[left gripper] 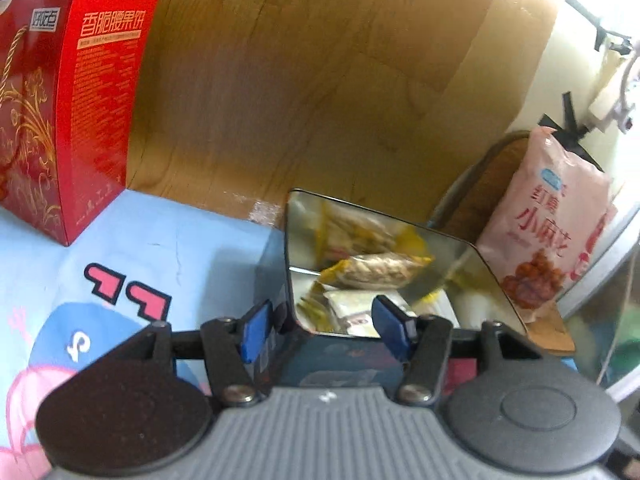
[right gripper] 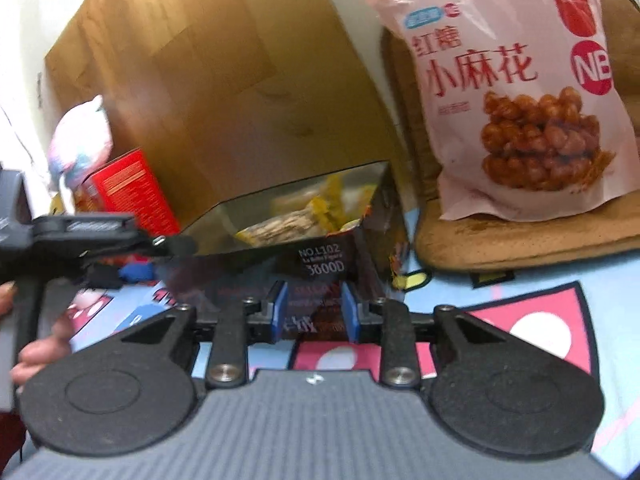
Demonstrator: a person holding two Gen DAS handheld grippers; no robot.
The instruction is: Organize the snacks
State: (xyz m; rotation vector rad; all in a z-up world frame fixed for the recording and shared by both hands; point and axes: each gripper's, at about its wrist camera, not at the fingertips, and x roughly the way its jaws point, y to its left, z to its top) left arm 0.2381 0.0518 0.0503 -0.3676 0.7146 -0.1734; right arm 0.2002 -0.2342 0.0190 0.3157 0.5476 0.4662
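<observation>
An open metal tin (left gripper: 486, 268) (right gripper: 280, 200) sits on the blue cartoon mat and holds several yellow-wrapped snack packets (left gripper: 378, 268) (right gripper: 284, 226). My left gripper (left gripper: 326, 330) is open, its blue pads (left gripper: 256, 330) at the tin's near corner, one outside the wall and one over the inside. My right gripper (right gripper: 314, 312) is open and empty, just in front of the tin's dark printed side. A pink bag of fried dough twists (left gripper: 552, 228) (right gripper: 516, 92) leans upright on a brown cushion. A red biscuit box (left gripper: 80, 112) (right gripper: 132, 192) stands to the left.
A wooden board (left gripper: 300, 72) (right gripper: 224, 72) stands behind the tin. The brown cushion (right gripper: 520, 240) lies to the tin's right. A white wall with cables (left gripper: 612, 60) is at far right. The left gripper's body (right gripper: 80, 232) and a hand show at the left of the right wrist view.
</observation>
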